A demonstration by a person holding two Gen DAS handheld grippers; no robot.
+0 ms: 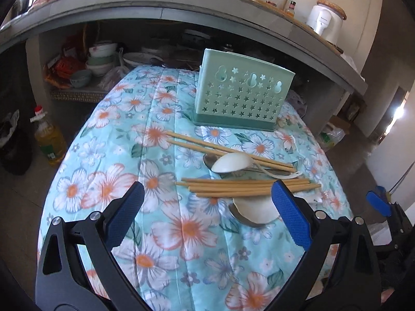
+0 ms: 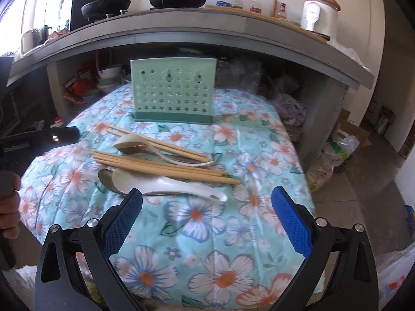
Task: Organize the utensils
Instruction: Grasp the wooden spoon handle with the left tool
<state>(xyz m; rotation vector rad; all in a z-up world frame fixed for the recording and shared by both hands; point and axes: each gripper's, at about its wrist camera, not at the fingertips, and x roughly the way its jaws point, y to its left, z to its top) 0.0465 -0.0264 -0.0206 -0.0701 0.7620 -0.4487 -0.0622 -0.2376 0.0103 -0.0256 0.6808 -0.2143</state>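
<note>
Hovering wide open over the flowered cloth (image 2: pixel 197 235), both the left gripper (image 1: pixel 207 194) and right gripper (image 2: pixel 207 197), holding nothing. Lying piled ahead: chopsticks (image 2: pixel 160 167) and spoons (image 2: pixel 166 182), before the green holder (image 2: pixel 172 90).

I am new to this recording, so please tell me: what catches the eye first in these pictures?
The green utensil holder stands upright at the far side of the flowered tablecloth. Before it lie bamboo chopsticks and white spoons in a loose pile, with both tools open nearby.
</note>
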